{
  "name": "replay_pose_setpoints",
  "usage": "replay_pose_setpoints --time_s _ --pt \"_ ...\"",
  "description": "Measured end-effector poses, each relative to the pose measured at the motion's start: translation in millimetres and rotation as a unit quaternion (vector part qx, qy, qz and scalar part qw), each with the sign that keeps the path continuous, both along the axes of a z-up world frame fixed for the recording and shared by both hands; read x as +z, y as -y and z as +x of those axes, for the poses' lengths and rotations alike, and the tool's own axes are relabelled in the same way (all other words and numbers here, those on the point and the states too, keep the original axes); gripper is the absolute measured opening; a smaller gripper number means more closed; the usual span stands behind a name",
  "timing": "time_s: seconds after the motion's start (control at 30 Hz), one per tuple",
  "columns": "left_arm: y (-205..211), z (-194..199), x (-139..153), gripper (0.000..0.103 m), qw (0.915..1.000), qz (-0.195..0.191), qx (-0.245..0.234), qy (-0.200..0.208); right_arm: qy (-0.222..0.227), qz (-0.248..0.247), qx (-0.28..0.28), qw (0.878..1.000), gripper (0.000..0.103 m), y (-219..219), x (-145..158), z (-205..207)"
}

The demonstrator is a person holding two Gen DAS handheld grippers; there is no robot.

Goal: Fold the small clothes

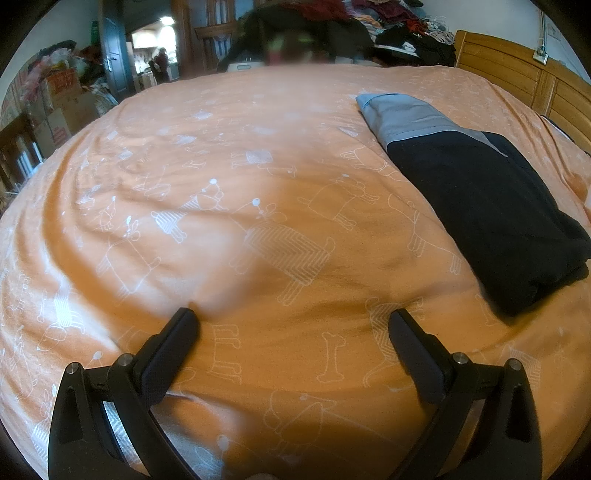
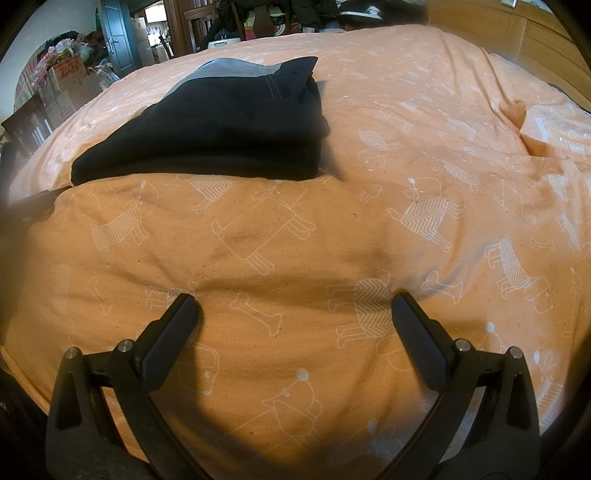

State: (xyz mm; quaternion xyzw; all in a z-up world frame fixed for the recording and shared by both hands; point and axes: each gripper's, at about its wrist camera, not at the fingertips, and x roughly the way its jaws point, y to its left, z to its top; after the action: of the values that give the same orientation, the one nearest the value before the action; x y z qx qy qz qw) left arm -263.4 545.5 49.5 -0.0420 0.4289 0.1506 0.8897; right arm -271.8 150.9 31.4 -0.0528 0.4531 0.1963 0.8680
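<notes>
Home bedroom: bed, wooden headboard, clothes piles.

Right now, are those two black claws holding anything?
Nothing. The left gripper and right gripper are both open above the orange bedcover; the folded dark garment lies untouched.

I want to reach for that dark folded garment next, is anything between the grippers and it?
Nothing visible: only bare orange bedspread lies between the open right gripper, the open left gripper, and the garment.

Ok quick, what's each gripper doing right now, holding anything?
Left gripper: open, empty, over the bedspread.
Right gripper: open, empty, with the folded garment lying ahead of it.
</notes>
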Motion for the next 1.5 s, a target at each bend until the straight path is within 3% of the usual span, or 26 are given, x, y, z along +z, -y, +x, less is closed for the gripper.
replay_pose_setpoints --time_s 0.67,0.97,1.5 --pt "-4.4 -0.2 -3.1 0.103 0.9999 -0.012 -0.002 -0.011 -0.006 -0.017 0.008 1.0 0.103 -1.5 -3.0 4.7" --pt "-6.6 -0.1 -3.5 0.103 0.9998 -0.011 -0.003 -0.014 -0.018 0.013 0.001 1.0 0.103 5.5 -5.5 11.6" --pt "-8.2 1.4 -3.6 0.103 0.9998 -0.011 -0.005 -0.015 -0.018 0.013 0.001 1.0 0.103 5.3 -5.4 13.2"
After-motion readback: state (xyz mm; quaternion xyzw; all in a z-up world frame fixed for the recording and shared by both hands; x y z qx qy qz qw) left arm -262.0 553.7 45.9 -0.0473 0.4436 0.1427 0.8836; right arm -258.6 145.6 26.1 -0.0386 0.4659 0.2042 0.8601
